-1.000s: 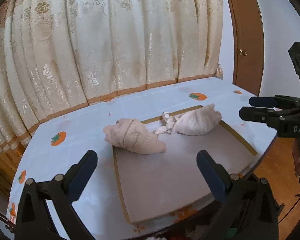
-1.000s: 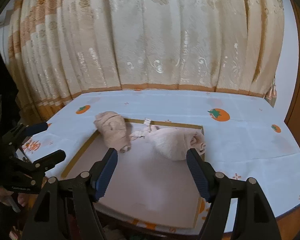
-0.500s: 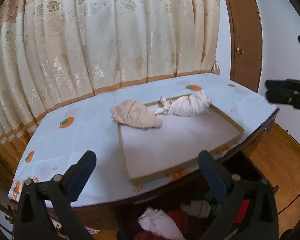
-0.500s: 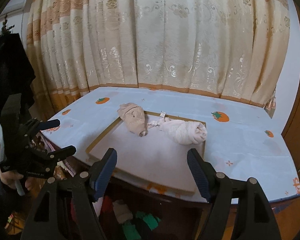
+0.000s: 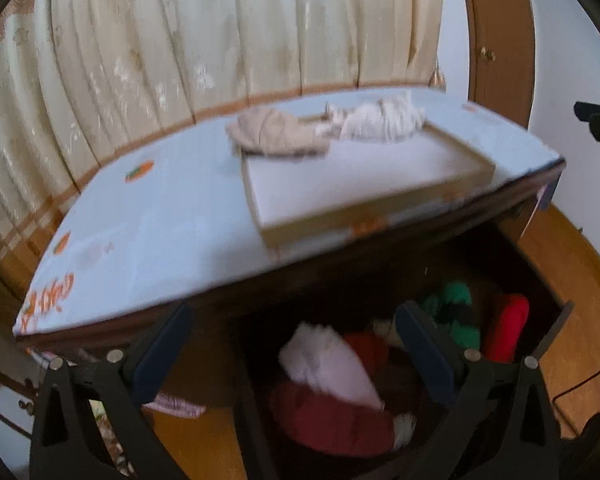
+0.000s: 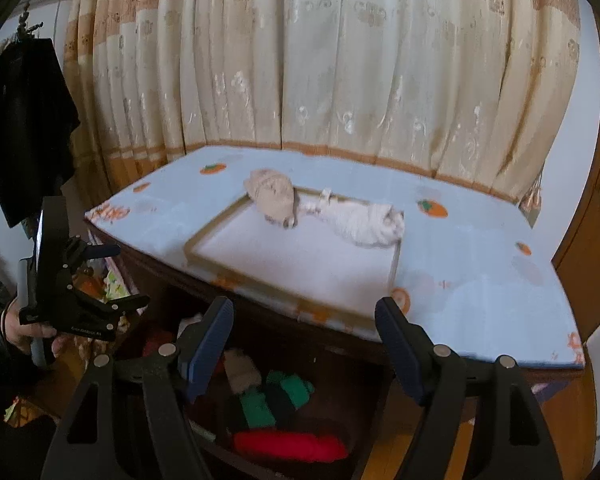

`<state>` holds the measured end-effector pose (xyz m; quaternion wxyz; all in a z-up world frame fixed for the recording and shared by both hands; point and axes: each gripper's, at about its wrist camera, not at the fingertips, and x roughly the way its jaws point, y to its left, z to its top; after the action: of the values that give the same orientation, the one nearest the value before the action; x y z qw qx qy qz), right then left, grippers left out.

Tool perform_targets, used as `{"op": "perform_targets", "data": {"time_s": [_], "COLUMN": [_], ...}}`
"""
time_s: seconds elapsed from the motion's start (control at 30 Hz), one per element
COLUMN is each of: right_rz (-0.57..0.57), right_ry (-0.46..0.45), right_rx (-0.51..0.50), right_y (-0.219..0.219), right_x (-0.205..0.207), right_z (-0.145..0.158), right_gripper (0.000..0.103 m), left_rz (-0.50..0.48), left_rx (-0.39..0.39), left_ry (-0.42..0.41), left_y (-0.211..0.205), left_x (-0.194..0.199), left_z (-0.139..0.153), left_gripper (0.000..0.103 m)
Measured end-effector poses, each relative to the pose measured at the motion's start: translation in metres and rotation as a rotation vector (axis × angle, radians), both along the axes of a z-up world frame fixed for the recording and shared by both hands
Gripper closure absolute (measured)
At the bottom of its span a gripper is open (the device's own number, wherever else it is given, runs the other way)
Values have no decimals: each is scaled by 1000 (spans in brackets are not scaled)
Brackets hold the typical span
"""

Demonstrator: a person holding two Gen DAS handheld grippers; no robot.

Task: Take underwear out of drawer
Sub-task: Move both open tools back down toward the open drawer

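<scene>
Your left gripper [image 5: 296, 356] and right gripper [image 6: 304, 348] both gape wide with nothing between their jaws. Below them the drawer [image 5: 556, 320] stands open, with rolled underwear [image 5: 328, 364] inside.

Cream floral curtains [image 6: 340, 80] behind table [image 6: 480, 280]; wooden door [image 5: 496, 32] right; wood floor [image 5: 572, 248].

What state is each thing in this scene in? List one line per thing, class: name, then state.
Drawer: pulled open, holding rolled garments.
Left claw: open, empty, above the drawer.
Right claw: open, empty.
Tray: flat on the table, near its front edge.
Beige bundle: rolled up, lying on the tray's far corner.
White bundle: rolled up, lying on the tray.
Door: shut.
Curtain: drawn closed.
</scene>
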<state>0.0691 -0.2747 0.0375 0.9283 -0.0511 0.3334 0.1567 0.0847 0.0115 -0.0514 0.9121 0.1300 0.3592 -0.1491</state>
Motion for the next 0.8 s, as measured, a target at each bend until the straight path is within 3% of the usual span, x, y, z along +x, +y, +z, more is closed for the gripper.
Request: {"op": "perform_targets", "data": {"time_s": [0.27,0.53,0.57,0.8], "right_rz": [-5,12,13,27], "right_ry": [125,275,284,278], "right_rx": [25,65,73,102], "right_y": [-1,9,9,13], "right_x": [2,15,16,20], "right_z": [-60,-133,-139,-150], "right_gripper": [28,27,27,27], "left_rz": [25,39,54,106], "left_rx": [-51,-76,-62,-60], "left_ry": [224,385,365,462], "left_y": [-3,-10,-11,-15], "left_x": [-14,-25,-24,-16], "left_z": [-49,-80,-82,-102], "left_gripper": [0,0,0,0]}}
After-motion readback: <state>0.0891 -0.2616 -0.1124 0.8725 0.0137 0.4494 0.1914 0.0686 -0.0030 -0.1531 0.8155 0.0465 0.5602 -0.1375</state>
